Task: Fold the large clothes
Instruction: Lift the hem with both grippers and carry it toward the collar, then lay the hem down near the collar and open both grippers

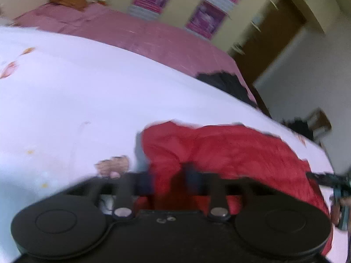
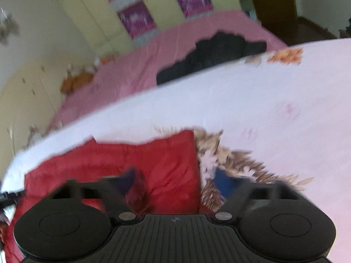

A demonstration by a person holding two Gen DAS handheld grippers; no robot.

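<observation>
A large red garment (image 1: 230, 153) lies bunched on a white sheet (image 1: 87, 92); in the right wrist view the red garment (image 2: 136, 162) has a brown fur trim (image 2: 221, 155) on its right side. My left gripper (image 1: 169, 179) is low over the garment's near edge with its blue fingers (image 1: 193, 177) apart; red cloth shows between them, and blur hides whether they grip it. My right gripper (image 2: 182, 184) is open wide over the garment, one finger on the red cloth, the other by the fur trim.
A pink bedspread (image 1: 158, 37) lies beyond the white sheet with a black garment (image 2: 215, 54) on it. A wardrobe with purple panels (image 2: 133, 19) stands behind. A brown door (image 1: 269, 35) is at the right. The other gripper (image 1: 337, 188) shows at the right edge.
</observation>
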